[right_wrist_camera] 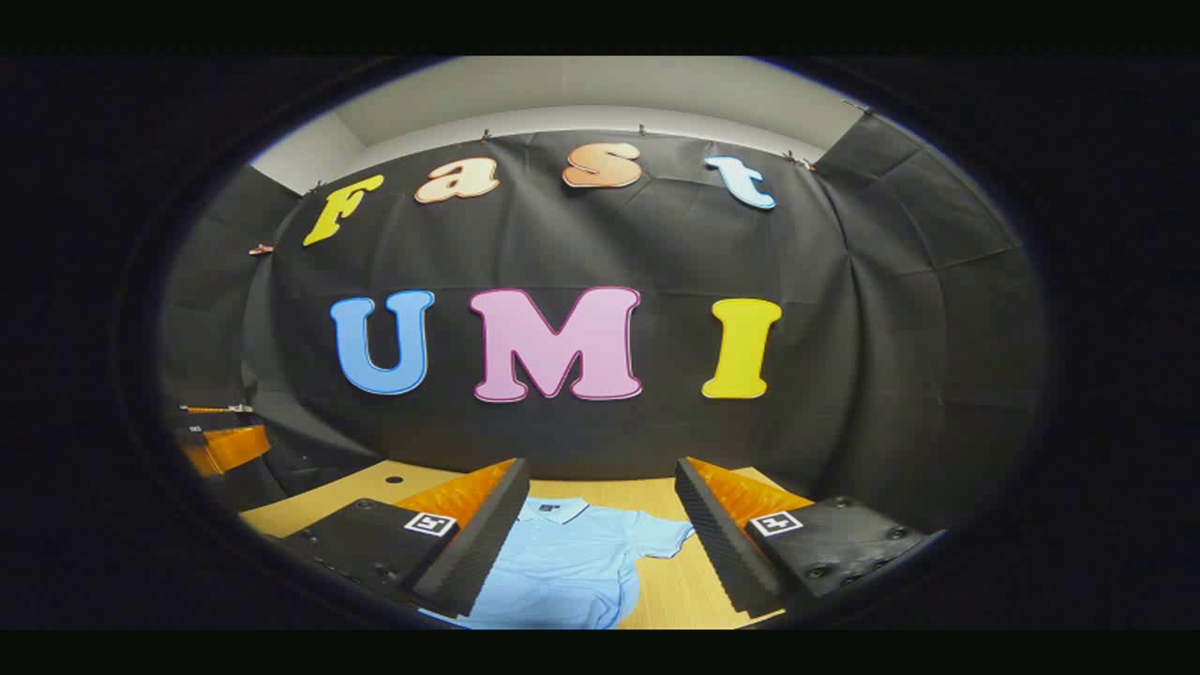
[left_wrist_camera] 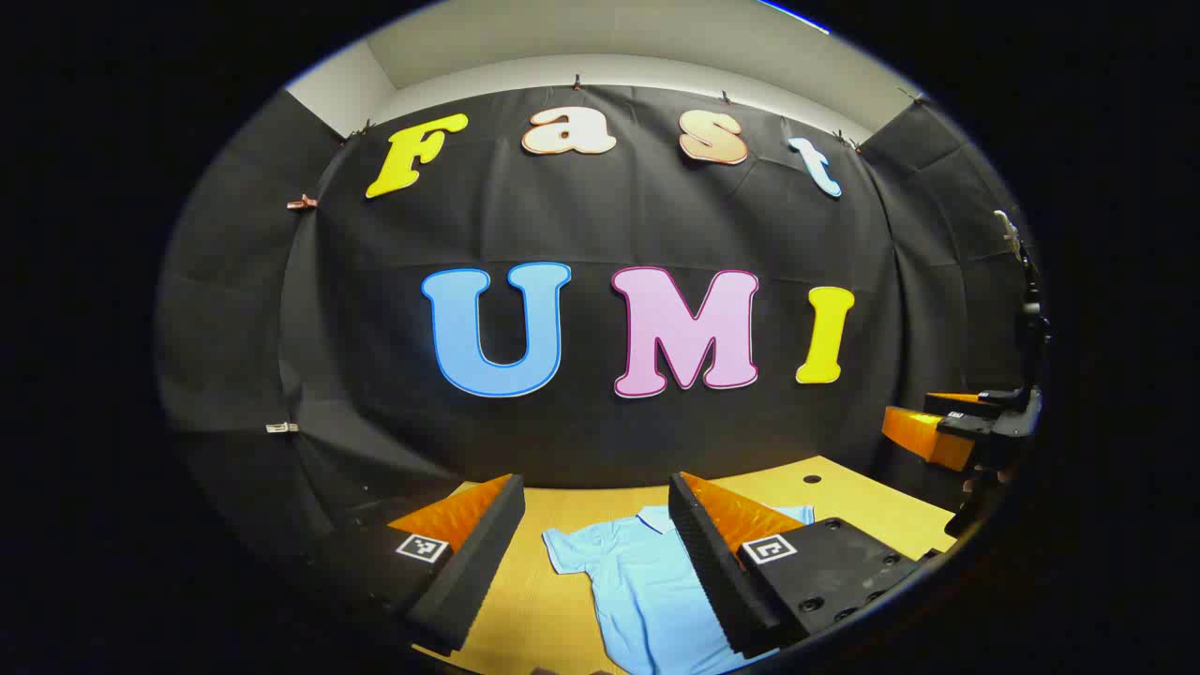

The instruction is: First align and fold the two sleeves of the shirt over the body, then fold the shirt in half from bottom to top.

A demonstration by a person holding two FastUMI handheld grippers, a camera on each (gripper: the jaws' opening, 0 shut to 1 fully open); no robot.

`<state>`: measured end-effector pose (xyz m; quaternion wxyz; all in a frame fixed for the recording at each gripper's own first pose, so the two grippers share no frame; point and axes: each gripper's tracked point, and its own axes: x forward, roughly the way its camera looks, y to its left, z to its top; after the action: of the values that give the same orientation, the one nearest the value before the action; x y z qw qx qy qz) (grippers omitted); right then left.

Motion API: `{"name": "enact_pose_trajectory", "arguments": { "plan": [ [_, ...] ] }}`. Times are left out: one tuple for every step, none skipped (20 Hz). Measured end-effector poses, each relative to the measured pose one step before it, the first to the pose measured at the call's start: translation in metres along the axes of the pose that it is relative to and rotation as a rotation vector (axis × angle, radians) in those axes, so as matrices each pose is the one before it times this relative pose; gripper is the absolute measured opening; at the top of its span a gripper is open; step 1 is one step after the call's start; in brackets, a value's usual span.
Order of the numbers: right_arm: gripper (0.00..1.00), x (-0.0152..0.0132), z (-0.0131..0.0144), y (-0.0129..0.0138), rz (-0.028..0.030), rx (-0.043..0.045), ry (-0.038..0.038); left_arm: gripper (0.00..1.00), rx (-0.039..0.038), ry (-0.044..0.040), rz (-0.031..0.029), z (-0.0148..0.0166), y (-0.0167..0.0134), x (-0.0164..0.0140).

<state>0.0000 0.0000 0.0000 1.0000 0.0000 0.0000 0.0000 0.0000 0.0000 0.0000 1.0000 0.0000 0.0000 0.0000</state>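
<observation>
So the shirt [left_wrist_camera: 647,581] was lying flat on the bench [left_wrist_camera: 872,511], collar toward the back wall and both short sleeves spread out to the sides. That made sense to me as a starting layout: with the sleeves splayed like that, each one could be picked up from its own side and laid over the body. As far as I could judge, nothing was folded yet, so the sleeve step was the one in hand.

In the left gripper view, the shirt sat bottom center, and my left claw [left_wrist_camera: 595,553] hung above it with its jaws wide apart, holding nothing, the sleeve on the left of the frame [left_wrist_camera: 567,548] showing in the gap between them. At the right edge of that frame I could see the other claw held up off the bench.

In the right gripper view, the shirt [right_wrist_camera: 572,572] showed at bottom center again, collar up. My right claw [right_wrist_camera: 600,544] was also spread wide and empty, raised above the bench [right_wrist_camera: 347,492] and pointed level toward the wall, not tipped down at the cloth. I figured both were just poised for a reach.
</observation>
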Motion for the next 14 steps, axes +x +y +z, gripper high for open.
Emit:
{"name": "enact_pose_trajectory", "arguments": {
  "plan": [
    [0.97,0.00084,-0.00066,0.00074,0.00401,-0.0027,0.00387,0.98,-0.00288,-0.00017,0.00131,-0.00169,-0.00033,0.0003],
    [0.97,-0.00039,-0.00136,0.00017,0.00176,-0.00216,0.00206,0.98,-0.00424,-0.00262,0.00212,0.0001,-0.00032,-0.00023],
    [0.97,-0.00084,-0.00072,-0.00126,-0.00163,-0.001,-0.00117,0.98,-0.00499,-0.00164,0.00196,-0.00232,0.00012,-0.00037],
    [0.97,-0.00076,-0.00199,-0.00125,-0.00235,-0.00362,0.00378,0.98,-0.00596,0.00501,0.00343,-0.00174,0.00012,0.00024],
    [0.97,-0.00077,-0.00254,-0.00163,-0.00111,-0.00604,0.00521,0.98,-0.0114,0.00816,0.00502,-0.00397,0.00027,0.0019],
    [0.97,-0.00143,-0.00077,-0.00225,-0.00277,-0.00409,0.00273,0.98,-0.01195,0.00216,0.00025,-0.0003,-0.00049,0.00027],
    [0.97,-0.00105,0.00005,-0.00349,-0.00626,0.00169,0.00029,0.98,-0.00872,-0.00124,-0.0011,-0.00003,-0.00115,-0.0006],
    [0.97,-0.00104,0.00058,-0.00306,-0.00604,0.00499,-0.00046,0.98,-0.00011,-0.00212,-0.00273,0.00062,-0.00126,0.00041],
    [0.97,-0.00001,0.00086,-0.00461,-0.00914,0.00278,-0.00096,0.98,0.00847,-0.00016,-0.00023,-0.00233,-0.00036,0.00041],
    [0.98,-0.00154,-0.00021,-0.00432,-0.01015,-0.00061,-0.00226,0.98,0.01036,0.00006,-0.00207,-0.00086,-0.0008,0.00044],
    [0.97,-0.00079,-0.00115,-0.00337,-0.00726,-0.00046,0.00232,0.98,0.00564,0.0012,-0.00428,-0.00096,-0.00244,0.00072],
    [0.97,-0.00028,-0.0023,-0.00256,-0.00519,-0.00099,0.00788,0.98,-0.00144,0.00278,-0.00433,-0.00015,-0.00254,0.00053],
    [0.97,-0.00058,-0.00296,-0.00306,-0.00522,-0.00331,0.01223,0.98,-0.00517,0.00224,-0.00303,-0.00058,-0.00142,0.00029],
    [0.97,-0.00032,-0.00218,-0.00233,-0.00297,-0.00276,0.00821,0.98,-0.00601,0.00126,-0.00522,-0.00056,-0.00259,0.00028]
  ]
}}
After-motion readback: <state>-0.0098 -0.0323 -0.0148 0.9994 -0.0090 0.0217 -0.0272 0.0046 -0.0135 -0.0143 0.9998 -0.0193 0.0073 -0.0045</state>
